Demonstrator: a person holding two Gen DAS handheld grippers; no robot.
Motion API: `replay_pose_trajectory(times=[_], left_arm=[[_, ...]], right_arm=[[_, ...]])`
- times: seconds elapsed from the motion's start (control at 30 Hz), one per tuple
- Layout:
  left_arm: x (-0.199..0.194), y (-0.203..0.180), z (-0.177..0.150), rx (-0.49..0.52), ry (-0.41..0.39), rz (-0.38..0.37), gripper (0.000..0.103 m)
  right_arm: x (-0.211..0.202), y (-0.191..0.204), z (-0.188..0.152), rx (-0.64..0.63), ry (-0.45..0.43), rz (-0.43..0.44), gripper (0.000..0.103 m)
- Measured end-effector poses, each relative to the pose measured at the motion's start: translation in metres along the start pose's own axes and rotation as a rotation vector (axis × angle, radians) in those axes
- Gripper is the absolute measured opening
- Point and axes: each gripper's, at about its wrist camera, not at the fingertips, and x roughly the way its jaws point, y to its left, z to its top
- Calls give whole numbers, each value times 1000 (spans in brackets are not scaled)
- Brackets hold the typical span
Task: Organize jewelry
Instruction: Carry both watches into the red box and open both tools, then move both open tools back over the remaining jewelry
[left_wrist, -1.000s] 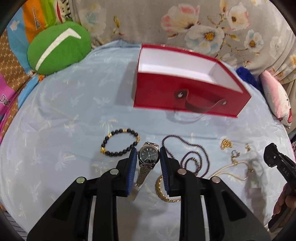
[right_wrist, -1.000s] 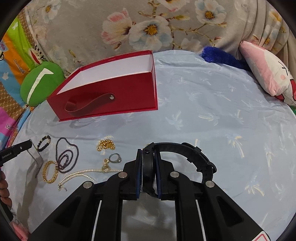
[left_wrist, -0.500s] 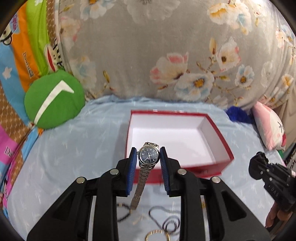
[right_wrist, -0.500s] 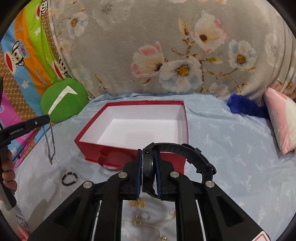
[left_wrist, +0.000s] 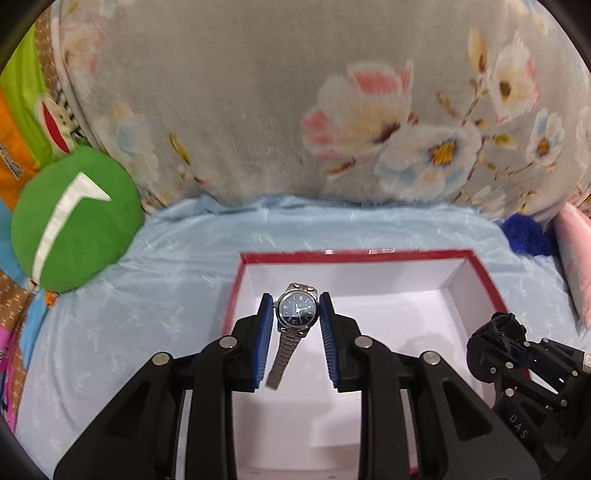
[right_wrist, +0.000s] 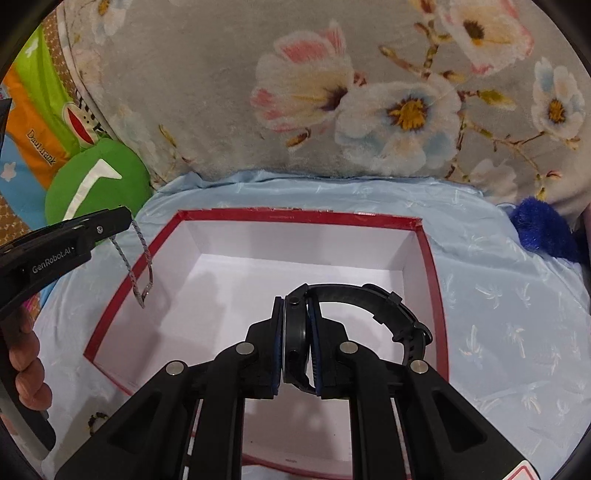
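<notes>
Over the open red cardboard box (left_wrist: 476, 280), the left hand-held gripper (left_wrist: 296, 314) pinches a silver metal-link watch (left_wrist: 297, 309) by its rigid case, bracelet dangling limp; the right hand-held gripper (right_wrist: 295, 326) clamps a black rubber-strapped watch (right_wrist: 354, 299), likely light and springy.

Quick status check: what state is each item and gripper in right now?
Left gripper: shut on the silver watch.
Silver watch: held above the box, band hanging down.
Right gripper: shut on the black watch.
Black watch: held over the box, strap looped.
Red box: open, nothing visible inside.
</notes>
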Motion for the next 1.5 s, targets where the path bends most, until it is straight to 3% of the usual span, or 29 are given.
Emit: replay_pose_trajectory(times=[0.13, 0.23, 0.27, 0.3, 0.33, 0.37, 0.47, 0.57, 0.67, 0.77, 0.93, 1.1, 1.2, 1.33, 1.5], left_arm=[[41, -2, -16, 3, 68, -13, 25], [51, 1, -23, -9, 63, -10, 27], [51, 2, -24, -12, 54, 5, 38], [50, 3, -25, -15, 41, 14, 57], [47, 4, -25, -17, 29, 21, 67], [42, 4, -24, -16, 14, 31, 77], [19, 7, -19, 11, -38, 65, 77], [-19, 22, -17, -16, -74, 42, 77], [-65, 40, -29, -37, -100, 38, 79], [-105, 56, -56, -48, -102, 35, 86], [-146, 71, -123, -25, -45, 49, 86], [-160, 70, -201, -9, 60, 51, 86], [-162, 71, -237, -59, 115, 30, 86], [-159, 71, -273, -133, 174, 14, 86], [-155, 64, -296, -105, 203, 51, 86]], right_arm=[[31, -3, -8, 18, 59, 6, 14], [41, -2, -12, 15, 75, -5, 17], [42, -2, -12, 10, 73, -7, 20], [40, -1, -12, 4, 62, -20, 31], [38, -1, -12, 0, 51, -30, 43], [33, 0, -12, -4, 36, -40, 45], [7, 1, -8, -14, -20, -61, 46], [-42, -1, -12, -11, -103, -64, 46], [-101, -4, -30, -12, -174, -69, 54], [-147, -9, -59, -5, -201, -75, 55], [-195, -17, -123, 30, -177, -82, 55], [-210, -21, -186, 80, -123, -93, 55], [-209, -17, -220, 88, -87, -105, 55], [-201, -8, -254, 87, -36, -96, 55], [-187, 5, -277, 68, 17, -58, 48]])
